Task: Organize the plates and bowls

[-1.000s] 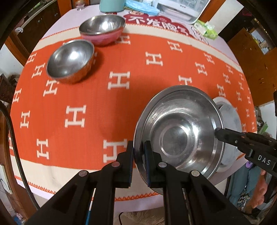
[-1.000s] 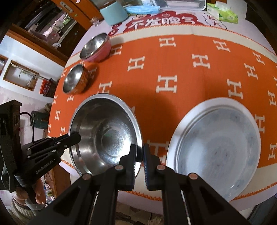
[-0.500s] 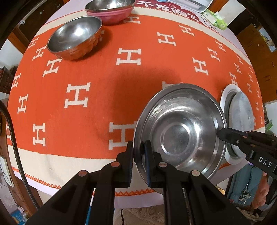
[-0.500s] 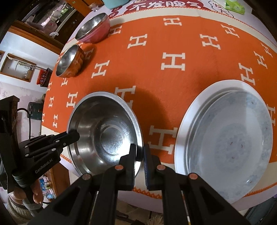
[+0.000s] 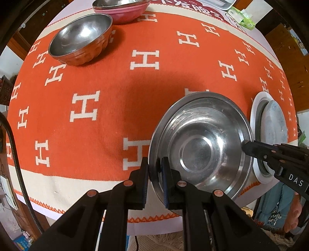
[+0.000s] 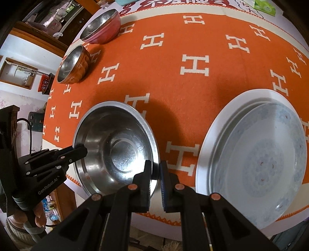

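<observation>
Orange cloth (image 5: 108,100) patterned with white H shapes covers the table, its far edge cut off. At 3 o'clock a white plate (image 6: 216,135) carries a pale patterned plate (image 6: 270,154), partly hidden in the left view. Near the front edge, the wide steel bowl (image 5: 200,146) is pinched at opposite rims by the left gripper (image 5: 154,173) and right gripper (image 6: 154,173). At 11 o'clock stand a dimpled steel bowl (image 5: 81,38) and a pink-sided bowl (image 5: 123,11).
</observation>
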